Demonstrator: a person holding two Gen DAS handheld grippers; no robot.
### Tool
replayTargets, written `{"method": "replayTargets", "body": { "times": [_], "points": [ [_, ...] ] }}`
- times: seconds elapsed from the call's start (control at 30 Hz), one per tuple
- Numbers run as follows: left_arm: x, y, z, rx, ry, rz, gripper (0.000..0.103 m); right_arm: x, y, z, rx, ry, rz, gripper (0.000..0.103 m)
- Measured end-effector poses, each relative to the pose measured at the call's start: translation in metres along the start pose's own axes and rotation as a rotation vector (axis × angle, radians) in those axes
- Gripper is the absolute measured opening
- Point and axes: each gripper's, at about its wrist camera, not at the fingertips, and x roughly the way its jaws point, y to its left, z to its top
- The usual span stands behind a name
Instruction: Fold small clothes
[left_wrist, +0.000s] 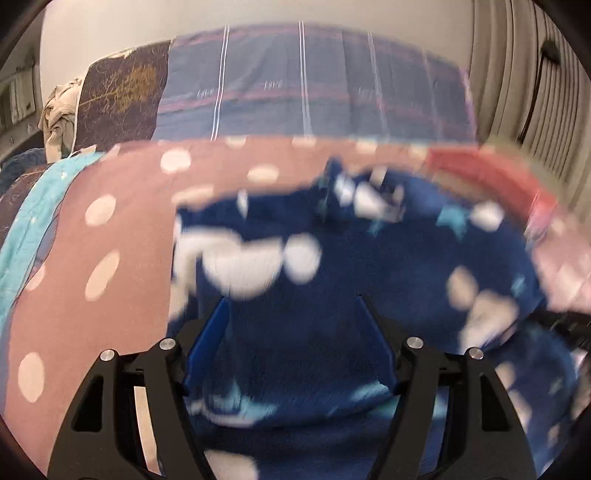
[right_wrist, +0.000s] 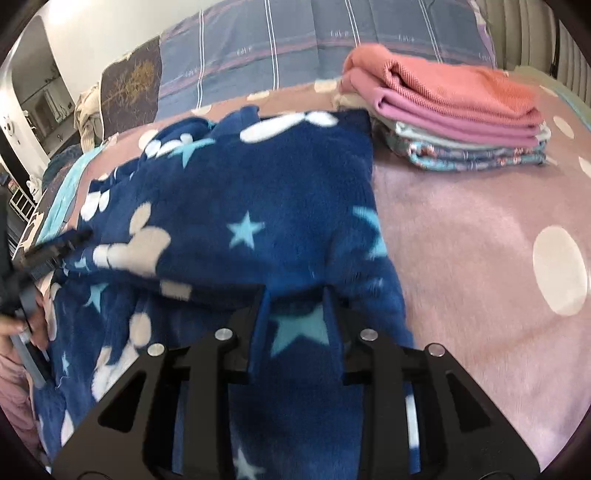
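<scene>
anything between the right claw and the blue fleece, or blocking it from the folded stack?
Nothing visible. The right claw already has the blue star fleece between its fingers. Bare pink dotted blanket lies between the fleece and the folded stack.
</scene>
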Motion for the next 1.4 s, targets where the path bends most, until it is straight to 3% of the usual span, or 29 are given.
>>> {"method": "replayTargets", "body": {
  "times": [0.17,0.27,0.4,0.43,0.53,0.63,0.7,0.73,0.8,0.9,1.03,1.1,1.17,1.2,1.23,1.27,1.3,1.33,1.4],
  "points": [
    [0.039,-0.013,0.050,0.030,0.025,-0.011,0.071,-0.017,0.017,0.045,0.026,-0.091,0.105,0.032],
    [0.078,-0.016,0.068,-0.006,0.081,-0.025,0.071,0.003,0.030,0.091,0.037,-0.079,0.207,0.040],
    [0.119,-0.018,0.077,-0.047,0.144,-0.074,0.071,0.047,0.028,0.133,0.074,-0.039,0.168,0.042],
    [0.125,-0.018,0.078,-0.049,0.155,-0.078,0.067,0.057,0.026,0.138,0.084,-0.024,0.163,0.042],
    [0.134,-0.018,0.081,-0.080,0.203,-0.158,0.006,0.091,0.016,0.149,0.154,0.022,0.221,0.044],
    [0.118,-0.009,0.081,-0.087,0.224,-0.136,0.006,0.114,0.011,0.134,0.159,0.032,0.196,0.042],
    [0.115,0.001,0.078,-0.047,0.231,-0.083,0.006,0.117,0.013,0.123,0.078,-0.023,0.185,0.041],
    [0.119,0.009,0.074,-0.047,0.253,-0.060,0.000,0.115,0.015,0.119,0.053,-0.054,0.183,0.041],
    [0.135,0.022,0.062,-0.037,0.297,0.061,0.000,0.114,0.018,0.118,0.048,-0.064,0.161,0.041],
    [0.132,0.034,0.057,-0.120,0.259,0.000,0.000,0.113,0.022,0.118,0.030,-0.063,0.138,0.041],
    [0.097,0.017,0.077,-0.091,0.142,-0.043,0.002,0.100,0.026,0.120,0.032,-0.089,0.123,0.041],
    [0.084,0.000,0.088,-0.079,0.089,-0.116,0.003,0.088,0.028,0.125,0.056,-0.129,0.144,0.030],
    [0.086,-0.024,0.092,-0.031,0.077,-0.172,0.014,0.076,0.038,0.132,0.062,-0.172,0.221,0.025],
    [0.093,-0.033,0.090,-0.003,0.089,-0.170,0.020,0.074,0.044,0.135,0.055,-0.174,0.249,0.025],
    [0.108,-0.044,0.084,0.039,0.125,-0.133,0.033,0.077,0.050,0.136,0.045,-0.160,0.270,0.025],
    [0.126,-0.050,0.074,0.082,0.175,-0.069,0.037,0.086,0.055,0.137,0.031,-0.120,0.252,0.025],
    [0.147,-0.053,0.059,0.118,0.223,-0.017,0.038,0.103,0.057,0.135,0.018,-0.061,0.172,0.024],
    [0.150,-0.053,0.047,0.111,0.171,-0.024,0.038,0.124,0.054,0.130,0.006,0.005,0.079,0.020],
    [0.143,-0.050,0.045,0.089,0.154,-0.028,0.037,0.133,0.045,0.122,0.007,-0.024,0.114,0.018]
  ]
}}
